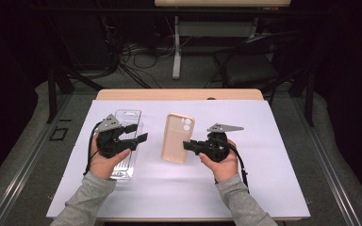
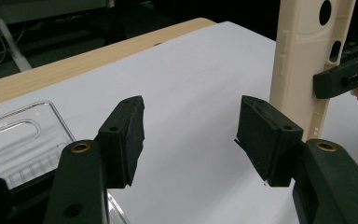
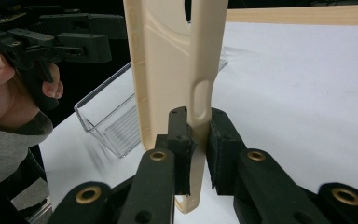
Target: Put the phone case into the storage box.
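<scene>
Your right tool (image 3: 196, 154) is clamped on the side edge of the beige phone case (image 3: 177, 70), holding it up on its edge over the white tabletop (image 1: 264, 141). Your left tool (image 2: 190, 135) has its jaws apart with nothing between them, pointed toward the case. Just behind it sits a clear plastic case (image 1: 127, 141), looks like packaging, hard to say.

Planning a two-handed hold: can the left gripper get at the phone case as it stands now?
Probably yes. The left gripper is open with nothing between its jaws, and bare white mat lies between it and the beige phone case, whose near edge is free; the right gripper clamps the opposite edge.
</scene>
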Action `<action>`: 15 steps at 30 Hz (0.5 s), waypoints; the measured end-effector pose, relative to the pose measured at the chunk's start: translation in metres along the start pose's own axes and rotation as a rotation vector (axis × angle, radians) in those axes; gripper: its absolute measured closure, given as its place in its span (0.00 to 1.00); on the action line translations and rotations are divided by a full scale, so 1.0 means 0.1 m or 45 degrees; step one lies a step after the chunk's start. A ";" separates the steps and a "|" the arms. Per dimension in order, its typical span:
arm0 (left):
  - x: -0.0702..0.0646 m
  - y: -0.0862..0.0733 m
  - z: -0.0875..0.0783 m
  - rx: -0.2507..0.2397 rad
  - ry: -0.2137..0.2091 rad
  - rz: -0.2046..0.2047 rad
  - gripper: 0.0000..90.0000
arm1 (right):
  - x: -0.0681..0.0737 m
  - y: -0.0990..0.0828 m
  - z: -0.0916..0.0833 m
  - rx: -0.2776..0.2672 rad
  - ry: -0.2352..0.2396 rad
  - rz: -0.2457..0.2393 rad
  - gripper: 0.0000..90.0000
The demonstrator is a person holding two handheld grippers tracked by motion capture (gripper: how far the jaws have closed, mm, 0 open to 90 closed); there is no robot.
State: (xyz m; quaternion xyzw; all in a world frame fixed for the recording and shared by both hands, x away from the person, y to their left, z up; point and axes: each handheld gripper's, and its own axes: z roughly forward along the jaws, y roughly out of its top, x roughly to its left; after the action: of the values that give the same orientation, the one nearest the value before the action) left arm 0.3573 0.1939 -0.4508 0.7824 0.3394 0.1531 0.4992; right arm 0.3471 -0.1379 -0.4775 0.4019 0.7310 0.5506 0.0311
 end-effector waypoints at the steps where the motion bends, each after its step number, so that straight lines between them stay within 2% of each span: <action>1: -0.01 0.00 0.00 0.002 -0.002 0.002 0.44 | 0.00 0.00 0.00 0.000 0.001 -0.001 0.90; 6: -0.03 0.03 -0.01 0.018 -0.025 -0.005 0.37 | 0.03 0.00 0.00 0.019 -0.003 -0.008 0.90; 15: -0.06 0.04 -0.01 0.049 -0.005 0.016 0.28 | 0.07 0.00 0.01 0.040 -0.025 -0.038 0.90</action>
State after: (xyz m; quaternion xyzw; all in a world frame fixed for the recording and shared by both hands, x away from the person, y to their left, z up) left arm 0.3541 0.1891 -0.4460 0.7943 0.3363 0.1481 0.4837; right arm 0.3430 -0.1327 -0.4757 0.3967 0.7451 0.5346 0.0404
